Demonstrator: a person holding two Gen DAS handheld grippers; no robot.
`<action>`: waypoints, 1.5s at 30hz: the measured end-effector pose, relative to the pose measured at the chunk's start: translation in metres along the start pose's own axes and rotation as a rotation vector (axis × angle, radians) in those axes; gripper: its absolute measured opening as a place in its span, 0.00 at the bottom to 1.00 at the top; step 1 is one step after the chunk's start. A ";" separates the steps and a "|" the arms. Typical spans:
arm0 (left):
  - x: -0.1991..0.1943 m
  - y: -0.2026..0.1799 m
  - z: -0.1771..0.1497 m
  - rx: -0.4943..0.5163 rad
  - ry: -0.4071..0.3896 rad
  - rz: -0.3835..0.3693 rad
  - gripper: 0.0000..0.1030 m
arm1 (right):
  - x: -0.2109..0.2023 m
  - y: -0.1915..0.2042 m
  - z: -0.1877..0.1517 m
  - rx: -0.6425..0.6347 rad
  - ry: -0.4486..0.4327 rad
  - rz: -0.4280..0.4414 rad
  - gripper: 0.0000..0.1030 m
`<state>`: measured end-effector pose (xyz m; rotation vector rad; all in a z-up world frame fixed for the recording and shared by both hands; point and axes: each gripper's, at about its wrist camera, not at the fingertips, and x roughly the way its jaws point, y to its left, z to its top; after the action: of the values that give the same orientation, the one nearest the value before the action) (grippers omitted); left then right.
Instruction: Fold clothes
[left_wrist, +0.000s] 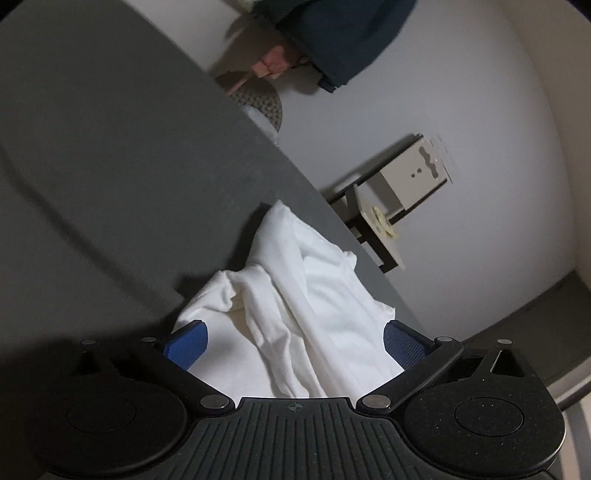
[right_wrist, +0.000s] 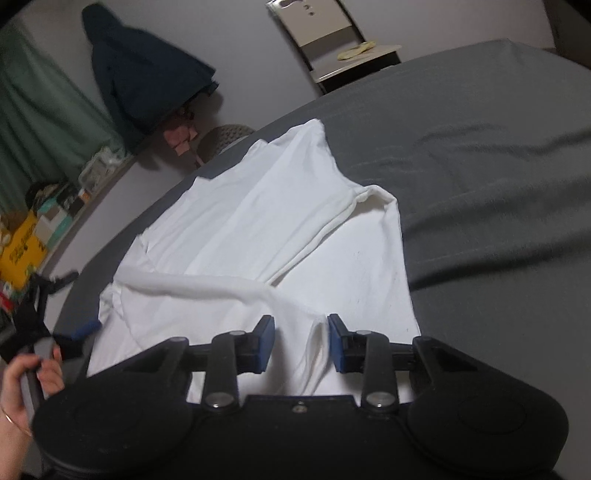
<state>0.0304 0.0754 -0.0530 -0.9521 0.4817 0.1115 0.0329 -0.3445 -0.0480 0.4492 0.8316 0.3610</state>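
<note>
A white garment (right_wrist: 258, 229) lies crumpled and partly folded on a grey bed cover (right_wrist: 480, 166), close to the cover's left edge. My right gripper (right_wrist: 301, 341) hovers low over the garment's near hem, open, with a raised pleat of white cloth between its blue pads (right_wrist: 338, 343). In the left wrist view my left gripper (left_wrist: 293, 343) is wide open, and the bunched white garment (left_wrist: 288, 295) fills the gap between its blue pads (left_wrist: 184, 343). The right wrist view also shows the left gripper (right_wrist: 74, 332) at the garment's left edge, held by a hand (right_wrist: 29, 376).
The grey bed cover (left_wrist: 110, 166) ends at an edge just beyond the garment. Past it stand a white shelf unit (left_wrist: 406, 177), a woven stool (right_wrist: 225, 136) and a dark blue jacket (right_wrist: 147, 74) hanging on the wall. A green curtain (right_wrist: 44, 110) and a yellow box (right_wrist: 22, 243) are at the left.
</note>
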 end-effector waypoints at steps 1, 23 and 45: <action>0.003 0.004 -0.002 -0.012 -0.007 -0.008 1.00 | 0.001 -0.001 0.000 0.021 -0.008 -0.001 0.31; 0.010 0.029 0.004 -0.115 -0.013 -0.005 0.98 | -0.022 -0.022 0.002 0.215 0.019 -0.100 0.11; 0.028 0.042 -0.006 -0.310 0.067 -0.227 0.99 | 0.212 0.249 0.129 -0.417 0.197 0.173 0.48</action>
<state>0.0404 0.0913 -0.1000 -1.3115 0.4215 -0.0527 0.2318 -0.0640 0.0240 0.0955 0.8825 0.7309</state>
